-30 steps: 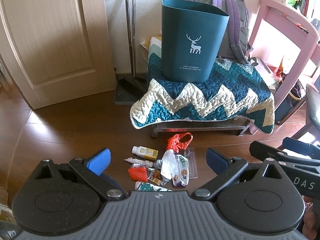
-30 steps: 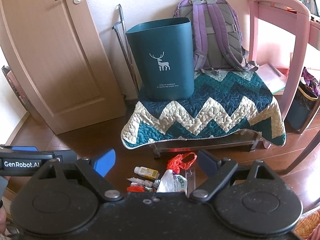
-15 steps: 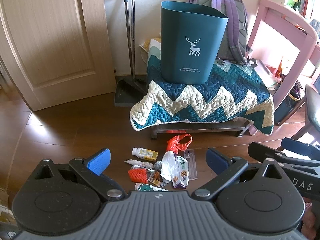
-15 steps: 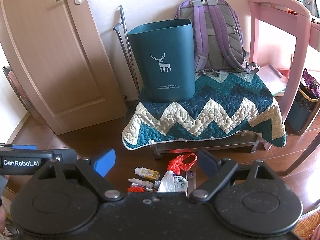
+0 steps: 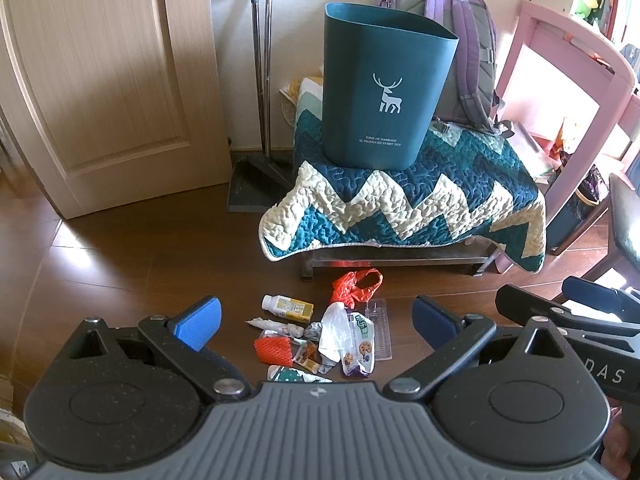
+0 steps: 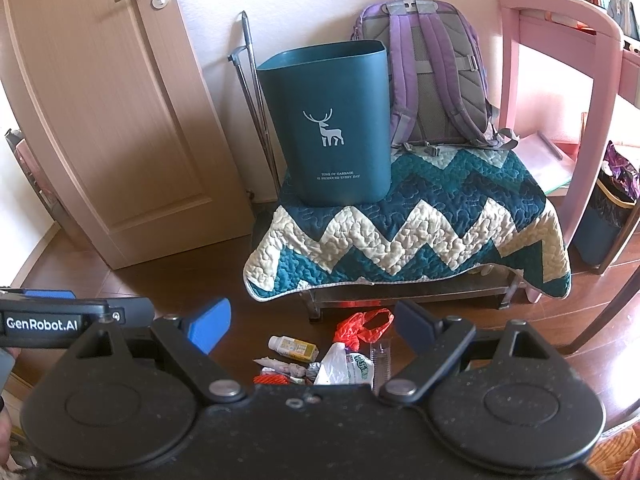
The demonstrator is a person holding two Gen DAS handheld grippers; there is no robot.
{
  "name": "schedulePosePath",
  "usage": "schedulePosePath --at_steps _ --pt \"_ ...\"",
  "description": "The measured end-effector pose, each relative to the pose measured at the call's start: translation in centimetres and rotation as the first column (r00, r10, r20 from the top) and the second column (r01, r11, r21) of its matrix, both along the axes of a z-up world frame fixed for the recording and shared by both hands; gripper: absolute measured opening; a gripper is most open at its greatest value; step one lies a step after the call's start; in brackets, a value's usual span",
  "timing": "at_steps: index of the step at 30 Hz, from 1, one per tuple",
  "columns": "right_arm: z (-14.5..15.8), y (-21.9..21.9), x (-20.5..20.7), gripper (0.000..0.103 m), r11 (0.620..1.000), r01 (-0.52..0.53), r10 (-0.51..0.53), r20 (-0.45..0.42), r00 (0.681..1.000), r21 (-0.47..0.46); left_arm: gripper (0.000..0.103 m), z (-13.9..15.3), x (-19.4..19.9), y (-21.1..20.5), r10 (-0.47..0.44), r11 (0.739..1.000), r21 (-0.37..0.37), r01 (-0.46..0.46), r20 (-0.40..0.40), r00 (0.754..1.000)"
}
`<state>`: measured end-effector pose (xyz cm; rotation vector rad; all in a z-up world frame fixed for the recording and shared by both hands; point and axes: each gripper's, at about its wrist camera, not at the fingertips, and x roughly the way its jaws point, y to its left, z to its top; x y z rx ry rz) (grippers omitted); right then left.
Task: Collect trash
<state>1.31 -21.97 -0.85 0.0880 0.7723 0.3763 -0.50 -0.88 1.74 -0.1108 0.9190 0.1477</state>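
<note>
A pile of trash lies on the wooden floor: a red plastic bag, a small bottle, an orange net, a white bag, a cookie wrapper and a clear tray. The red bag and the bottle also show in the right wrist view. A dark teal trash bin with a deer print stands on a quilt-covered bench. My left gripper is open above the pile. My right gripper is open, higher and farther back.
A purple backpack leans behind the bin. A broom and dustpan stand by the wall beside a closed door. A pink desk frame and a small lined bin are at the right.
Both grippers have drawn back and up slightly, so the bin, bench and trash sit a little lower in both views. Both stay open.
</note>
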Motion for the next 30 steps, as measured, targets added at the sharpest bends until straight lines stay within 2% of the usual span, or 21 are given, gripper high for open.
schedulePosePath --at_steps 11,17,24,28,30 --pt "0.5 1.0 -0.6 0.089 1.0 -0.013 0.013 0.021 1.0 -0.003 0.102 -0.2 -0.1 2.6 0.054 0.996 -0.074 -0.05 0.045 0.998" --pt "-0.2 1.1 2.1 0.089 1.0 -0.013 0.013 0.03 0.999 -0.022 0.102 -1.8 2.8 4.9 0.058 0.998 -0.031 -0.056 0.081 0.995" --pt "-4.8 1.7 9.1 0.089 0.998 -0.048 0.047 -0.036 0.998 -0.031 0.102 -6.3 9.3 9.0 0.049 0.999 -0.013 -0.049 0.045 0.998" --pt "-7.8 2.5 12.7 0.089 0.999 -0.048 0.046 -0.072 0.996 -0.024 0.102 -9.3 13.0 10.3 -0.027 0.999 0.017 0.027 0.013 1.0" --pt "-9.4 3.1 14.3 0.089 0.996 -0.086 0.083 -0.074 0.994 -0.027 0.102 -10.6 14.6 10.9 -0.073 0.997 0.038 0.072 0.01 0.997"
